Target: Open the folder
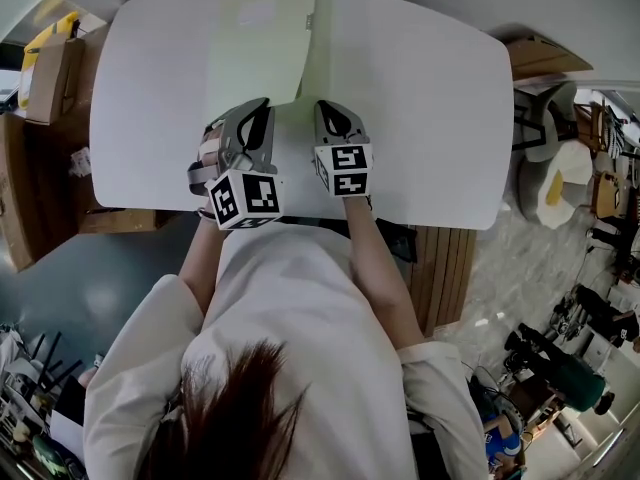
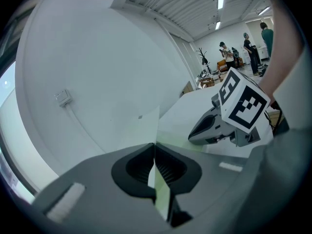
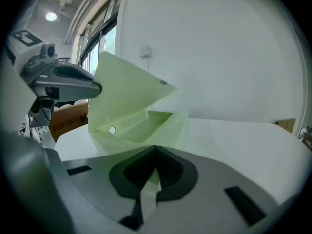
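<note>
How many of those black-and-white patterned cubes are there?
2. One cube sits on the left gripper, the other cube on the right gripper, both by the table's near edge.

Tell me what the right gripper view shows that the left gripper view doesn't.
Only the right gripper view: the folder's open inside, with a round white spot, and the left gripper. Only the left gripper view: the right gripper and people standing far back. Both: the pale green folder pinched in that gripper's own shut jaws, and the white table.

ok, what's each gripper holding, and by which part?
Both are shut on the green folder: left gripper pinches the near edge of the raised cover, right gripper the near edge of the lower cover.
</note>
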`<state>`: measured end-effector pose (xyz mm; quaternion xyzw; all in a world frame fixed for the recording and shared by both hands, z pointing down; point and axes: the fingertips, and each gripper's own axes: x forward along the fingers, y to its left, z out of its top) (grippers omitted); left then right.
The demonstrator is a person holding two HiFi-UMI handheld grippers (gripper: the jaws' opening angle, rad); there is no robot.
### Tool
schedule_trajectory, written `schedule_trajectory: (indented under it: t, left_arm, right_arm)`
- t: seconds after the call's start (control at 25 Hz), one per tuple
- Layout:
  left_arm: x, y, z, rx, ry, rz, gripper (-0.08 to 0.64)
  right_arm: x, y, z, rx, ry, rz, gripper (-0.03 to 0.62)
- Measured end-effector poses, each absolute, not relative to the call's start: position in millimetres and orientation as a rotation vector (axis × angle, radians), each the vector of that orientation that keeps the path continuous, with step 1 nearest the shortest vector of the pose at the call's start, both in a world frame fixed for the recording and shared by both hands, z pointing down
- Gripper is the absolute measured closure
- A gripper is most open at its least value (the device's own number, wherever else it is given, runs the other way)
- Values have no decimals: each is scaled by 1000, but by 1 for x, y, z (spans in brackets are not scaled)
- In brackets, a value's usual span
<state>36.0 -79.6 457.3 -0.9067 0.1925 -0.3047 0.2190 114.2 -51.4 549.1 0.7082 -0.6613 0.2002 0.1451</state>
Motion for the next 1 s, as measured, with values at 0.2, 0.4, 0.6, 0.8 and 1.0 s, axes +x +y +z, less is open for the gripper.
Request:
schedule_trajectory:
  t: [0.2,0.4,0.6,0.8,1.0]
  left_arm:
    - [32,-81,452,-2500,554,-824,545]
    - [22,-91,456,-2508,552,-791,546]
    - [-50,-136,433,-2490,611,-831,546]
    - [42,-32,461,-2512,638,-766,546]
    - [76,-49,453,-2514,659,-783,548]
  right_arm:
    - [116,-50,548,2040,-1905,577,586]
    - [113,-57,553,2065,-1868,565,586]
    - [41,-102,542,2026,-1919,632,586]
    - [128,-2,563,2006,-1948,558,586]
    - [165,-15,556,2049,-1939,590,586]
